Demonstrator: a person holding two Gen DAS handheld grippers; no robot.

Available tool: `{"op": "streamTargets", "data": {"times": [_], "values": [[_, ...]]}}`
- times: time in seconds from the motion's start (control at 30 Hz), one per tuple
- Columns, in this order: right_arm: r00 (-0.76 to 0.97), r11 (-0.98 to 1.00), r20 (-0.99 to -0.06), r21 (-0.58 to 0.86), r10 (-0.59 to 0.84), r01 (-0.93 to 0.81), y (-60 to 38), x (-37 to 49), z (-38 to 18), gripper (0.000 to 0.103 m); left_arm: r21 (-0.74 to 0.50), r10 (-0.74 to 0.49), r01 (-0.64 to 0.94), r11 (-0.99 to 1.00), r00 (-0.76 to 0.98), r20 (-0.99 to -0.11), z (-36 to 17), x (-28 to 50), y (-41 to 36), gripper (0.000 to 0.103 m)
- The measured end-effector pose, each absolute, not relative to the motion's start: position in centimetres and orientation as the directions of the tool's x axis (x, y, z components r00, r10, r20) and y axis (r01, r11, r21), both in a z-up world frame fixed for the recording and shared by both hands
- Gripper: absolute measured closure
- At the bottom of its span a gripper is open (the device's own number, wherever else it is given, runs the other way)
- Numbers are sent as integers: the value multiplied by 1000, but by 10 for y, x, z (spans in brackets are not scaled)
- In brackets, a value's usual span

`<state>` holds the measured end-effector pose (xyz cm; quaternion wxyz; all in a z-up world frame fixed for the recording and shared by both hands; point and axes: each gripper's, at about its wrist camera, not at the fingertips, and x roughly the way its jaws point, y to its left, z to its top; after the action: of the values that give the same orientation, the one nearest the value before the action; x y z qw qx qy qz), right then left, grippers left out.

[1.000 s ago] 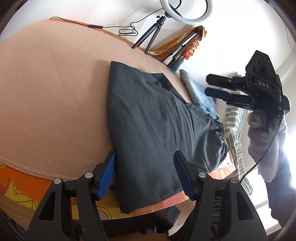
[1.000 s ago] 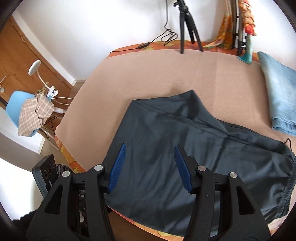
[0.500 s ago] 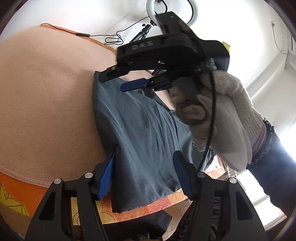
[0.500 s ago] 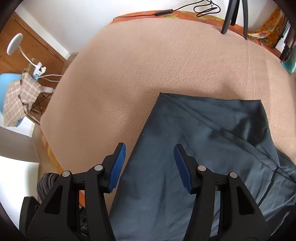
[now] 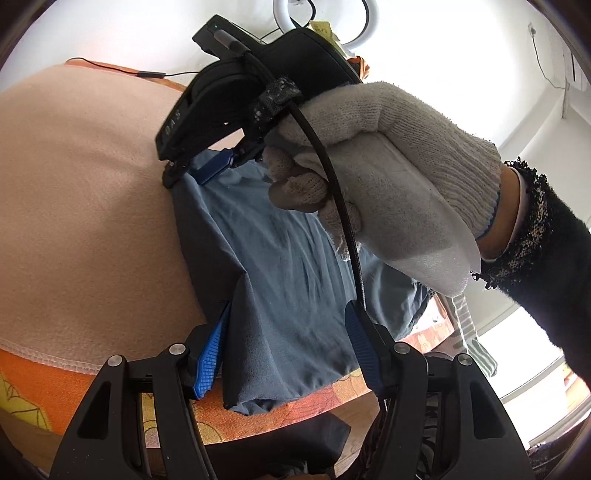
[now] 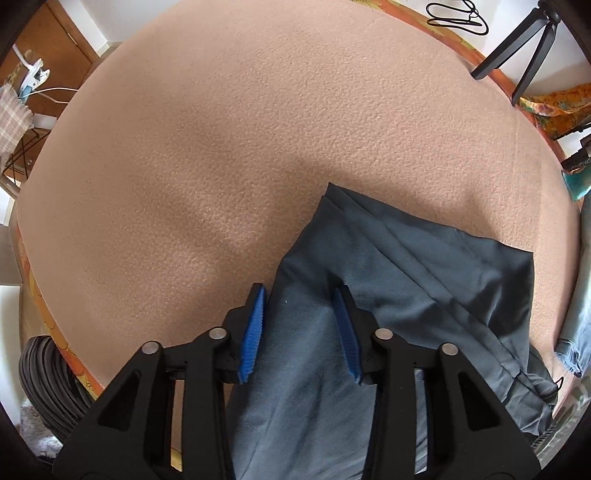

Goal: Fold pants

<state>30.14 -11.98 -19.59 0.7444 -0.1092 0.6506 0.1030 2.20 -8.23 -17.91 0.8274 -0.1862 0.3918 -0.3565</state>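
Dark blue-grey pants (image 5: 288,280) lie on a peach blanket (image 6: 221,147), one end hanging over the near table edge. My left gripper (image 5: 286,350) stands open at that near end; cloth lies between its blue pads (image 5: 212,354), unpinched. A gloved hand (image 5: 388,177) holds my right gripper (image 5: 184,175) over the pants' far left corner. In the right wrist view this right gripper (image 6: 299,332) points straight down on the pants (image 6: 424,277). Its jaws are closing with flat cloth between them, and one pad sits at the pants' left edge.
Folded light-blue jeans (image 6: 585,295) lie at the blanket's right side. A tripod (image 6: 517,48) and a black cable (image 6: 458,18) stand at the far edge, with a ring light (image 5: 325,22) above. An orange patterned cover (image 5: 37,387) shows under the blanket's near edge.
The right gripper swung in from the right, dropped onto the pants' far left corner and narrowed its jaws. The left gripper stayed at the near end, still open.
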Motion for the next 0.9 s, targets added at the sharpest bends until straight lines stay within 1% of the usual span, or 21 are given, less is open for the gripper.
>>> {"op": "streamTargets", "data": {"times": [0.03,0.07,0.13,0.27,0.33,0.4,0.43,0.5,0.53,0.57,0.6,0.73,0.9], "values": [[134,958,-991,-22,18,-287,-123,302,-195,77,-573,-722,439,692,452,-525,-178,21,-81,42],[131,962,-991,1,39,-274,-127,302,-194,81,-558,-705,432,709,461,-539,-178,21,-81,41],[125,968,-989,46,79,-247,-135,302,-193,91,-543,-684,416,730,465,-563,-180,22,-80,41],[151,970,-979,101,136,-220,-146,297,-186,96,-556,-667,369,745,449,-595,-190,32,-78,41],[167,969,-972,127,164,-213,-152,294,-181,98,-583,-688,367,725,425,-588,-194,37,-77,41],[182,967,-963,165,201,-196,-167,290,-174,98,-626,-733,382,680,388,-558,-196,43,-83,45],[191,965,-957,182,218,-188,-173,289,-170,98,-643,-754,394,656,370,-543,-195,44,-87,49],[216,960,-943,217,254,-179,-191,285,-159,98,-646,-773,424,635,351,-529,-191,45,-94,74],[229,956,-935,232,270,-179,-195,283,-153,99,-647,-782,439,624,346,-519,-188,46,-97,79],[243,954,-928,243,282,-176,-206,281,-146,99,-655,-795,452,606,340,-502,-184,48,-99,88],[258,951,-920,257,295,-171,-213,279,-139,99,-663,-810,465,586,333,-483,-179,49,-101,92],[320,928,-872,341,371,-147,-242,271,-101,99,-652,-844,537,535,310,-437,-153,47,-115,92],[398,903,-813,408,426,-133,-272,253,-68,99,-626,-874,614,481,278,-398,-125,44,-136,92]]}}
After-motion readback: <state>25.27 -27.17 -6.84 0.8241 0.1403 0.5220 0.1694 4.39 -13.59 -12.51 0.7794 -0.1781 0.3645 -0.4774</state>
